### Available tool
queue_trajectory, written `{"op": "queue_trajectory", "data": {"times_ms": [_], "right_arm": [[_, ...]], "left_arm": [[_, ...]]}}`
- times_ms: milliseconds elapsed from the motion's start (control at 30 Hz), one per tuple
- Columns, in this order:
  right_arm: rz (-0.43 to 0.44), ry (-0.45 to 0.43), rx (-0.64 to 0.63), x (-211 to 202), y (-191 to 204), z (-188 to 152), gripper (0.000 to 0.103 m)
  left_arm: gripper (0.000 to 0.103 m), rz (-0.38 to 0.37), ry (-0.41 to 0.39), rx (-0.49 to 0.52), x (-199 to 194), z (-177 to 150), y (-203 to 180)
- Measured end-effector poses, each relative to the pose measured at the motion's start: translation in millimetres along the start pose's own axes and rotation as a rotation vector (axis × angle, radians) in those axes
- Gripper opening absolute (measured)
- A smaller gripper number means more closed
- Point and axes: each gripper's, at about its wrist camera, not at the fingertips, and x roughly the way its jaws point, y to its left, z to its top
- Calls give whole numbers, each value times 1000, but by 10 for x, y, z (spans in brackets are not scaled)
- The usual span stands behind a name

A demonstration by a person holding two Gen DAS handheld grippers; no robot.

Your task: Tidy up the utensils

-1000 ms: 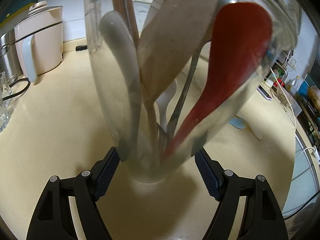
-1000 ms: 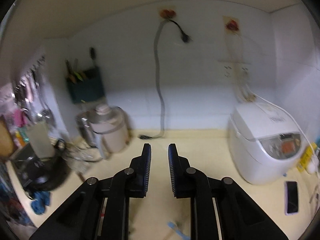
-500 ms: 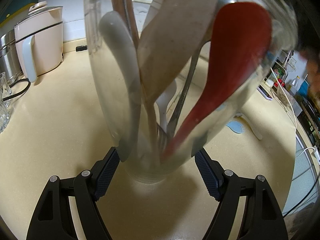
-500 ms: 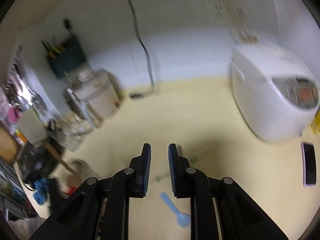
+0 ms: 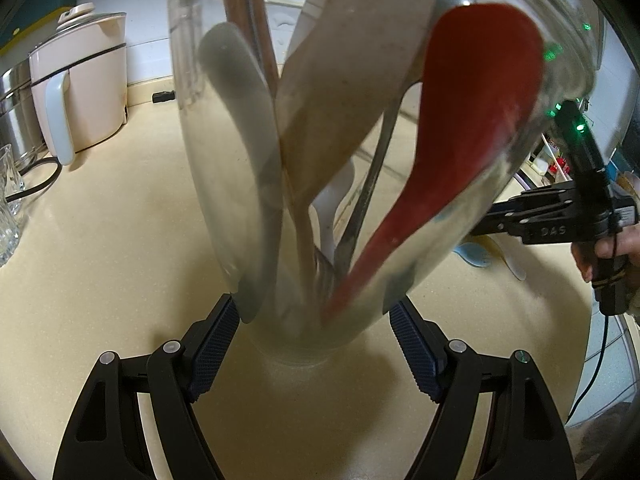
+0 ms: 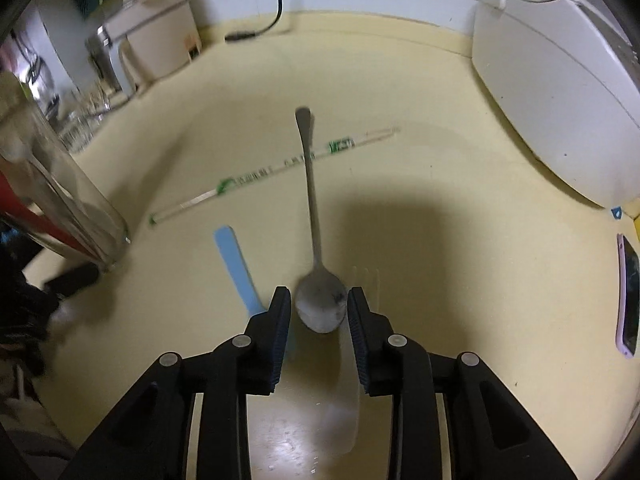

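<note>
In the left wrist view my left gripper (image 5: pixel 314 320) is shut on the base of a clear glass jar (image 5: pixel 224 200). The jar holds a red spoon (image 5: pixel 460 152), a grey spatula (image 5: pixel 240 120), a beige spatula (image 5: pixel 340 92) and several thinner utensils. In the right wrist view my right gripper (image 6: pixel 319 296) points down at the counter with its jaws opening. The bowl of a metal spoon (image 6: pixel 316 240) lies between its fingertips, untouched by the pads. A blue fork (image 6: pixel 236 272) lies just left of it, and sleeved chopsticks (image 6: pixel 276 168) run under the spoon's handle. My right gripper (image 5: pixel 496 218) also shows at the right of the left wrist view.
A pale fork (image 6: pixel 368 280) lies beside the right fingertip. A white rice cooker (image 6: pixel 560 100) stands at the right, with a phone (image 6: pixel 628 296) near the counter edge. A pink kettle (image 5: pixel 80 92) and glassware (image 5: pixel 8 200) stand at the back left, where a cable plug (image 6: pixel 240 34) lies.
My right gripper has dropped and tipped down from facing the wall to hovering over the spoon, and its jaws have widened. It has entered the left wrist view. Left gripper and jar are unmoved.
</note>
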Motion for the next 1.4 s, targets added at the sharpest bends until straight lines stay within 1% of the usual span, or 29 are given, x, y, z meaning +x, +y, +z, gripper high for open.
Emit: {"op": "queue_trajectory", "data": {"times_ms": [67, 267, 400, 500, 533, 633, 833, 900, 1033, 1133, 1400], "right_arm": [[0, 12, -29, 62, 0, 22, 31], [-54, 8, -123, 102, 86, 67, 36], [-53, 2, -121, 99, 140, 42, 36], [-52, -9, -129, 95, 188, 11, 39], [-51, -11, -125, 89, 180, 3, 39], [-64, -16, -101, 84, 160, 0, 30], [-51, -21, -46, -3, 121, -60, 30], [-33, -36, -26, -80, 126, -64, 30], [5, -86, 9, -383, 159, -64, 29], [13, -124, -5, -630, 225, -54, 29], [8, -171, -52, -1081, 396, 25, 29]], "left_arm": [[80, 0, 0, 0, 1, 0, -4], [81, 0, 0, -1, 4, -1, 3], [81, -1, 0, -2, 5, 0, -2], [81, -3, -1, -4, 6, 1, 5], [81, -3, -1, -5, 7, 0, 10], [81, -4, 0, -6, 8, -2, -14], [81, -5, 0, -6, 3, -2, -14], [81, -5, 0, -7, 1, -2, -12], [81, -6, 0, -7, 3, 0, -18], [81, -6, 0, -6, 5, 2, -24], [81, -9, 1, -9, 4, 7, -16]]}}
